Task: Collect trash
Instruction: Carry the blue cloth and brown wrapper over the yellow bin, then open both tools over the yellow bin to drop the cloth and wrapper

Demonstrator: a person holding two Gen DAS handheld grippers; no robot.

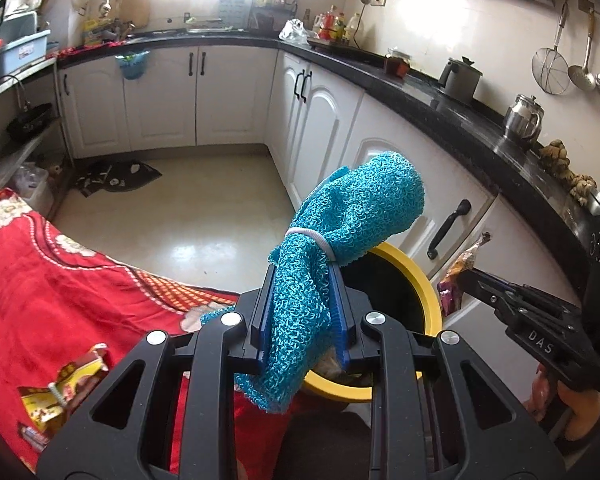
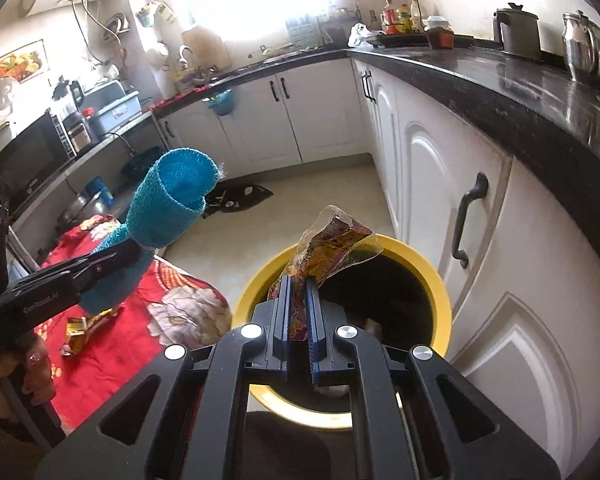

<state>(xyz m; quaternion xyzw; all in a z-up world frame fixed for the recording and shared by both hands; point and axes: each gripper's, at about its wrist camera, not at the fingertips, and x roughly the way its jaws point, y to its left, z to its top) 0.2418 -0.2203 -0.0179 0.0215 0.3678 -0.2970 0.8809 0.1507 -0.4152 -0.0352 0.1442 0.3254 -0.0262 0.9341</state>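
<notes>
My left gripper (image 1: 302, 276) is shut on a teal mesh scrubber (image 1: 356, 208) tied with a white band, and holds it beside the bin's rim. The scrubber also shows in the right wrist view (image 2: 172, 204). My right gripper (image 2: 299, 280) is shut on a crinkled plastic snack wrapper (image 2: 332, 240) above the mouth of the yellow-rimmed bin (image 2: 440, 300). The bin (image 1: 424, 284) and the wrapper (image 1: 464, 264) also show in the left wrist view. A yellow and red wrapper (image 1: 72, 384) lies on the red cloth; it also shows in the right wrist view (image 2: 80, 330).
A red floral cloth (image 1: 60, 276) covers the surface at the left. White cabinets (image 2: 500, 240) under a black counter (image 2: 520, 92) stand just right of the bin. Kettles (image 2: 516, 32) sit on the counter. A dark mat (image 1: 116, 176) lies on the floor.
</notes>
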